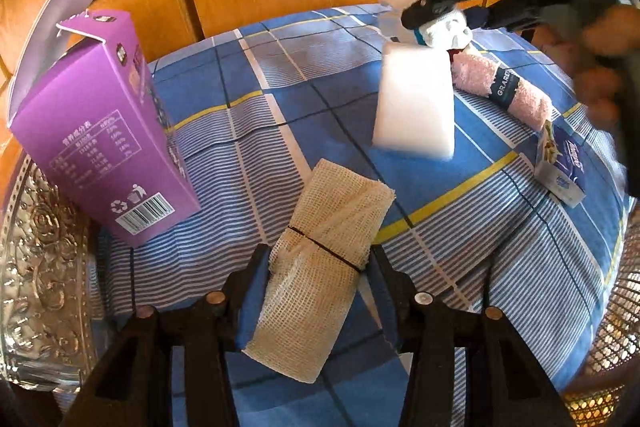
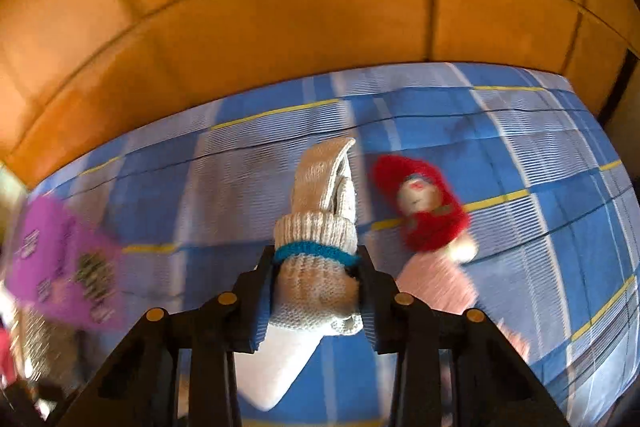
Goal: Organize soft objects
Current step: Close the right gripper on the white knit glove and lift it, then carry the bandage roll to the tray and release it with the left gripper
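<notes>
Gauze roll (image 1: 316, 267) pinched between left gripper (image 1: 318, 259) pads, above the plaid cloth (image 1: 280, 131). Knit glove (image 2: 320, 259) clamped in right gripper (image 2: 318, 267), jaws tight on its cuff. From the gauze outward: purple box (image 1: 104, 131) upright at 10 o'clock, white sponge (image 1: 416, 99) at 1, pink towel (image 1: 500, 89) beyond at 2. Red-haired doll (image 2: 424, 211) at 2 o'clock, just beside the glove.

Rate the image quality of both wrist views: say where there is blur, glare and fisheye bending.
Left wrist view: mesh cloth roll and purple box sharp; the right hand-held gripper and white sponge smeared; glare on the wood panels; plaid cloth lines bow. Right wrist view: knitted glove fairly crisp; red-haired doll and background motion-blurred.
</notes>
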The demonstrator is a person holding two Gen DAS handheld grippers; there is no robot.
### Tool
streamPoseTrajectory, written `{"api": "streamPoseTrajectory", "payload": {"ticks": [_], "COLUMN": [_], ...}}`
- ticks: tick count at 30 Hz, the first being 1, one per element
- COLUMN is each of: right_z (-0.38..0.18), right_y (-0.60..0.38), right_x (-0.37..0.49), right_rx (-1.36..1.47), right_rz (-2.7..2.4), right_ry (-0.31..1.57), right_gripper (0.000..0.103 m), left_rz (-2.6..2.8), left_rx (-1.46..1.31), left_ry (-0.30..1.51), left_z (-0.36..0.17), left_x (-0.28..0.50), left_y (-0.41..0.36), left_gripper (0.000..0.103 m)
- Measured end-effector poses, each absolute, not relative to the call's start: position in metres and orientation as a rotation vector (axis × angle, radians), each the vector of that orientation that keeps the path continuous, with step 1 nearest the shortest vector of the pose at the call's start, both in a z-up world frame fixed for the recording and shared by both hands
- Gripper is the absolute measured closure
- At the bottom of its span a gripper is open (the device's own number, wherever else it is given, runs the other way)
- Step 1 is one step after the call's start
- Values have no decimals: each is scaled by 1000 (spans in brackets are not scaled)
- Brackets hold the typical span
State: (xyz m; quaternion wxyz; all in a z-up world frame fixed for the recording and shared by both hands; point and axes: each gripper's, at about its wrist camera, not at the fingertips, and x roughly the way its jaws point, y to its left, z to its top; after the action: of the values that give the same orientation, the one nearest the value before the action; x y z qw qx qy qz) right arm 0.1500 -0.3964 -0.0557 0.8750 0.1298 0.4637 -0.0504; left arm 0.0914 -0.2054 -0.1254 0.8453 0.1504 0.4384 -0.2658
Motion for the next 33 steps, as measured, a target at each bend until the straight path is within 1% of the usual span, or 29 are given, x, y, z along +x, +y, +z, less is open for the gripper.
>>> {"api": "streamPoseTrajectory", "payload": {"ticks": [5,9,13,15,17,20,24,26,29,33], "right_z": [-33,0,28,30,18,-22,-79,-91,-92,-98], "right_y": [-368,-355,-370,-374,-367,-349,-341,-341,-341,-343], "right_x": [110,89,80,83,88,94,90,85,86,91], "right_rx": [233,114,201,259,293,245,278,267,254,268], "right_rz": [-70,-155,-188,-114,-52,-65,-90,-111,-108,-102], "right_ry": [917,758,645,674,733,889,1062,1106,1110,1137], "right_gripper": [66,66,67,67,67,66,66,66,66,65], "left_rz": [-565,-562,-551,-547,-541,-538,-538,-537,-527,-527], "left_rx": [283,265,233,218,216,223,251,263,265,251], "left_ry": [912,920,941,948,947,942,928,919,923,924], "left_z": [-125,-123,-121,-122,-122,-122,-124,-124,-123,-112], "left_x": [87,82,82,85,83,78,76,74,75,79], "left_y": [-198,-187,-176,-172,-167,-163,-162,-162,-163,-169], "left_gripper": [54,54,55,55,55,54,54,54,55,58]}}
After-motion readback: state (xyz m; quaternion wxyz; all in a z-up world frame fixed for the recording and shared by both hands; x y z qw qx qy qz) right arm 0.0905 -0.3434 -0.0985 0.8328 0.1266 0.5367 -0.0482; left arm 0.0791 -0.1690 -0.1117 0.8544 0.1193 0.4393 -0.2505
